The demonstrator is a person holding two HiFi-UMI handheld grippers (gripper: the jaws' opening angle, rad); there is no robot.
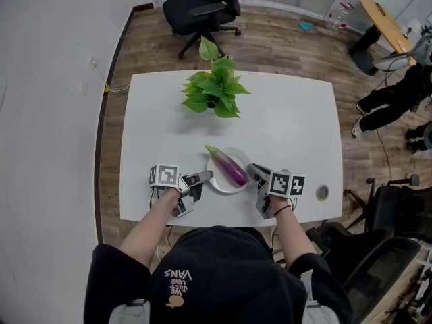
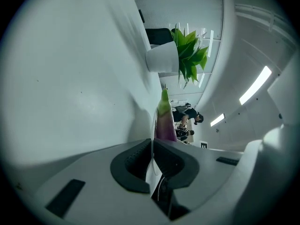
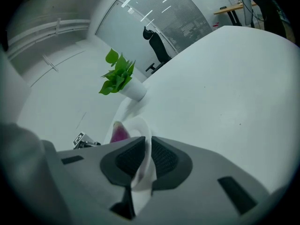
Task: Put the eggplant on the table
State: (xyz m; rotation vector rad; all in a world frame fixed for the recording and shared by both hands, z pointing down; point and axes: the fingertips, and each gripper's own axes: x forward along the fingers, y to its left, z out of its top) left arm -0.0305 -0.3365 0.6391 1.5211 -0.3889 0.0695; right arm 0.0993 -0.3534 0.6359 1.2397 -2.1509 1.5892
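Head view: one eggplant (image 1: 228, 167) on one plate (image 1: 219, 183); left gripper (image 1: 206, 176), right gripper (image 1: 252, 170) jaws pinching rim.

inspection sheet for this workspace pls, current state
Surface: white table, round port near its front right corner.
Job's things: eggplant lies on the white plate, not yet on the table.
Clutter: potted plant at the far side.
Grippers: left gripper and right gripper each clamp the plate's rim, on opposite sides.
Cables: cable at the table's far left corner.
Surroundings: wood floor, office chair, person at right.
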